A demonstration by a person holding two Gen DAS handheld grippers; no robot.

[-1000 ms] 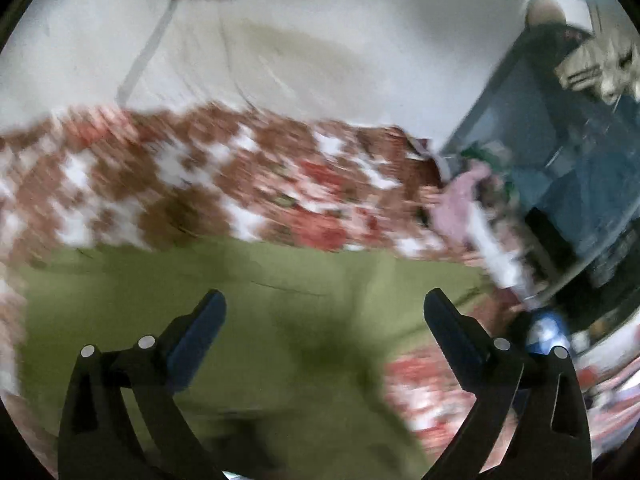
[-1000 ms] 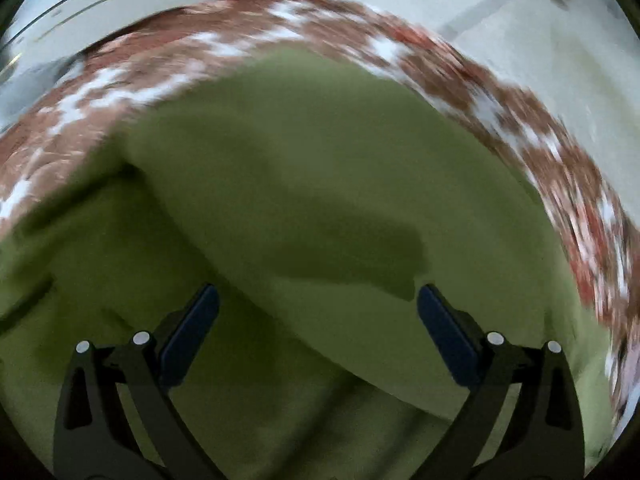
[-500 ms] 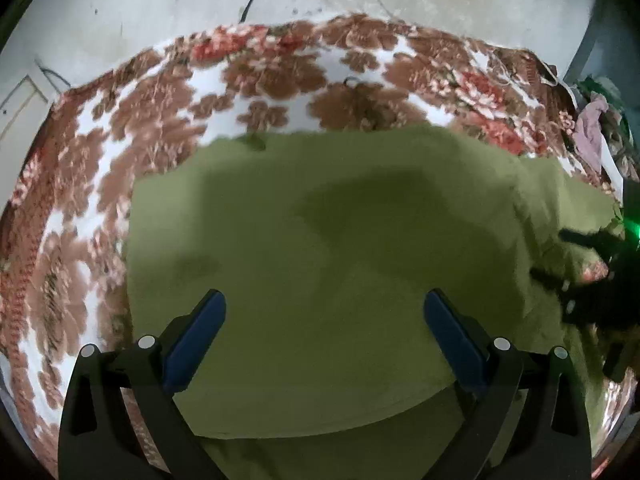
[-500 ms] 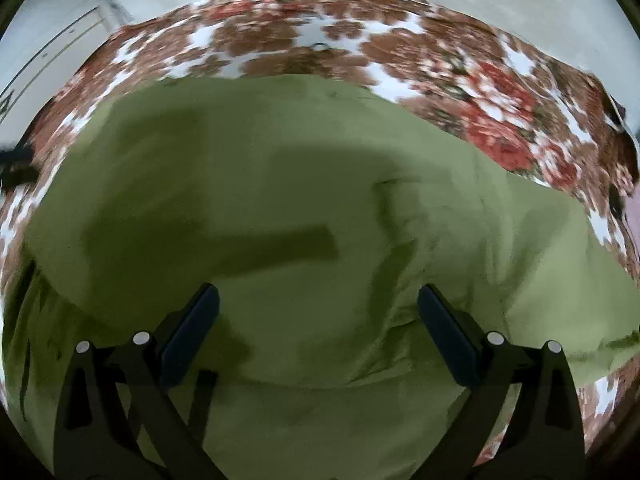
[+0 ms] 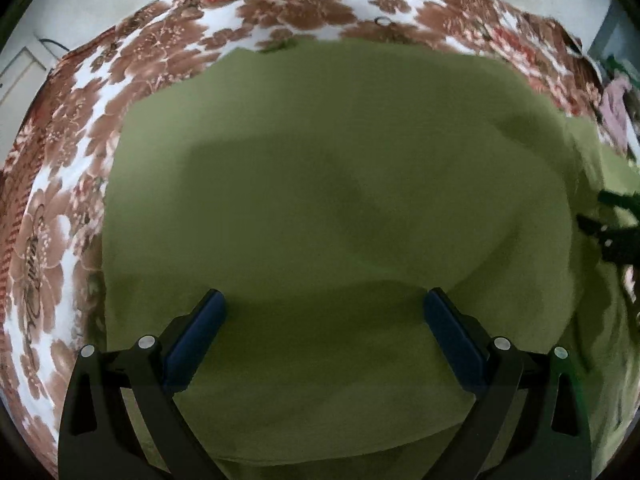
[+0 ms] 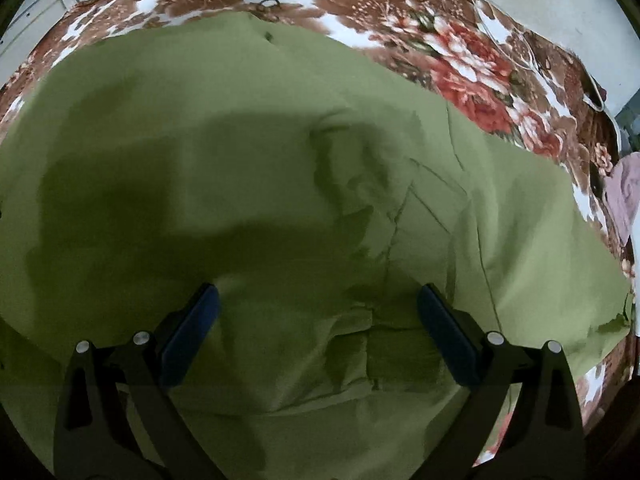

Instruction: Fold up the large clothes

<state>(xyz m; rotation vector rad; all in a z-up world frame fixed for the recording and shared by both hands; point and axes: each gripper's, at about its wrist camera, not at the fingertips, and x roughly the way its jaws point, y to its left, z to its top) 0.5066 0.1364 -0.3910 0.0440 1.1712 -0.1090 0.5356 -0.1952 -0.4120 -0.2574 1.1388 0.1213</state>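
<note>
Olive-green garment (image 5: 320,184) is lying spread across the floral bedspread (image 5: 64,208), creased toward its right side. Left gripper (image 5: 323,312) and right gripper (image 6: 316,306) are hovering above it, jaws apart, gripping nothing.

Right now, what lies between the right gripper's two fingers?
Only wrinkled green cloth, seen in the right wrist view; the right gripper is open above it, holding nothing.
</note>
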